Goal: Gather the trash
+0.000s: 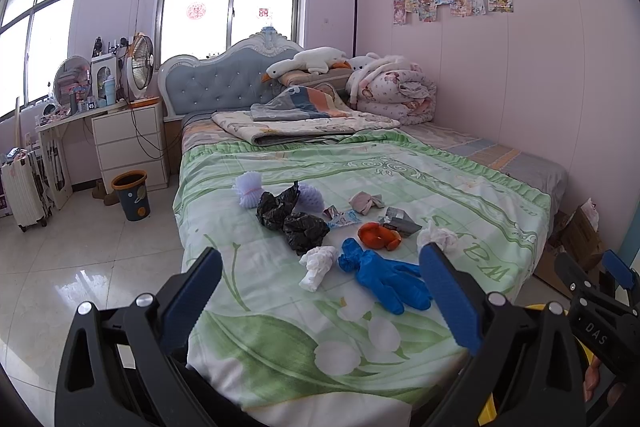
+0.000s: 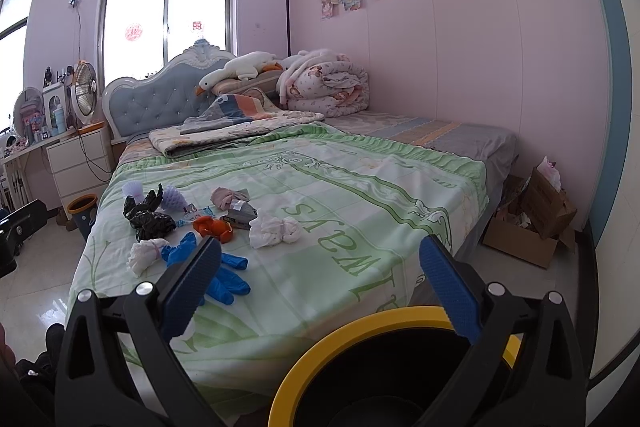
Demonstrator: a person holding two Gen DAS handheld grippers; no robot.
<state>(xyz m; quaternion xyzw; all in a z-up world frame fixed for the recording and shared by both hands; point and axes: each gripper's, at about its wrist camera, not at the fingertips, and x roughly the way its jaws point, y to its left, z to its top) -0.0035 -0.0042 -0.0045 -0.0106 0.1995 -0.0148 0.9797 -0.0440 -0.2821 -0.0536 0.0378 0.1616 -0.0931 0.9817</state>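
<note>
Claw (image 2: 320, 291) hides blue gloves (image 2: 224, 277).

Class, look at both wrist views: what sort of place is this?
A bedroom, most likely in a home: a bed with a tufted headboard, folded quilts and a goose plush toy.

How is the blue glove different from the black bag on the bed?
The blue glove lies stretched out flat with its fingers showing; the black bag is scrunched into a lumpy heap. The glove is bright blue, the bag shiny black. The glove lies nearer the foot of the bed. Both rest on the green bedspread.
</note>
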